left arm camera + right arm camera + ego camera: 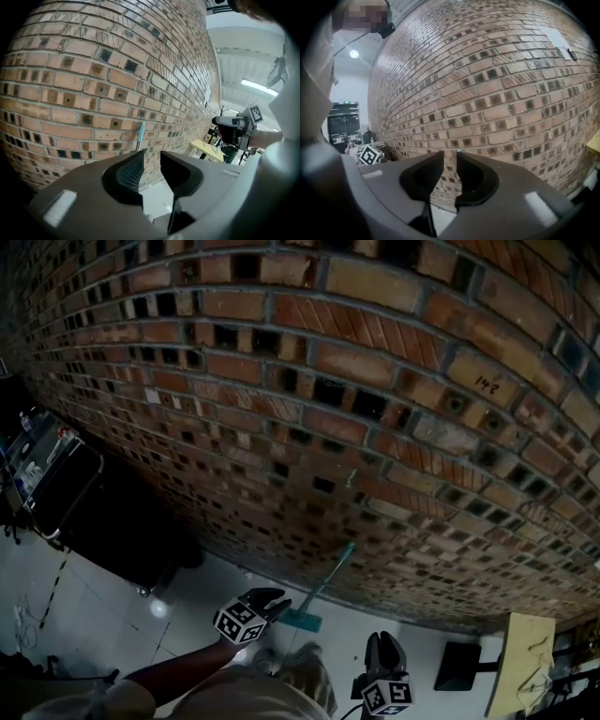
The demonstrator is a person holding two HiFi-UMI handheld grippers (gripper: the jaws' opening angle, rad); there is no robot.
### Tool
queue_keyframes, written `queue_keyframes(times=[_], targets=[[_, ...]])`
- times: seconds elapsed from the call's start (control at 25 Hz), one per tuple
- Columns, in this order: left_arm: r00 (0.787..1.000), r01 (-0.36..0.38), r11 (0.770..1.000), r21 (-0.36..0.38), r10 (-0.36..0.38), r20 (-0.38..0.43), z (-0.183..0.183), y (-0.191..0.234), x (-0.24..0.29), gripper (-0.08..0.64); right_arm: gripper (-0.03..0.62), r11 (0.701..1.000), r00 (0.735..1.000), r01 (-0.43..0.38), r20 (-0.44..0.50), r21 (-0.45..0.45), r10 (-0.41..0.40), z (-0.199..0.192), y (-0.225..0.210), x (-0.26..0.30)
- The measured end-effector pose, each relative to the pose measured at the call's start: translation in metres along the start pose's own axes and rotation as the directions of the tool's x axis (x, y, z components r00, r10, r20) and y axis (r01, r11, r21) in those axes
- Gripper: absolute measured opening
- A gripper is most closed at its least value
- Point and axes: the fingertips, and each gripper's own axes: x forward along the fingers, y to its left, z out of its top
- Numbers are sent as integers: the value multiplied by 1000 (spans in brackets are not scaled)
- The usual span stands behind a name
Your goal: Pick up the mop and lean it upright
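Mop (305,620) against the brick wall (375,381)
Left gripper (279,601) and right gripper (384,641) hang near it, jaws spread, empty; cart (56,486) far left, yellow board (523,662) right

Mop (328,579): one. Grippers: two, left gripper (272,602) and right gripper (384,649). Brick wall (309,381): one. Cart (67,486): one. Yellow table (521,664): one.

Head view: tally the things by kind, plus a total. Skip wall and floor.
Mop: 1
Grippers: 2, left gripper and right gripper
Cart: 1
Yellow board: 1
Total: 5
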Motion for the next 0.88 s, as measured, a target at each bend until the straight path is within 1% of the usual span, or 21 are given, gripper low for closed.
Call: queue_keyframes(times=[0.12, 0.32, 0.44, 0.52, 0.64, 0.88], targets=[[1000, -20, 1000, -5, 20, -18, 6, 1, 16, 140, 84, 1000, 1000, -24, -16, 4, 24, 6, -13, 14], [997, -58, 998, 23, 59, -50, 18, -2, 49, 150, 83, 996, 996, -86, -35, -3, 86, 7, -41, 37], [994, -75, 996, 39, 78, -77, 19, -4, 72, 158, 83, 992, 991, -123, -57, -38, 121, 10, -57, 49], [991, -89, 995, 48, 93, -96, 16, -5, 87, 163, 83, 987, 987, -149, -72, -60, 145, 12, -67, 55], [985, -114, 992, 62, 121, -125, 7, -3, 110, 169, 83, 982, 982, -174, -89, -68, 168, 13, -83, 63], [972, -162, 985, 59, 170, -161, -6, 8, 158, 177, 83, 974, 970, -218, -122, -68, 208, 1, -109, 77]])
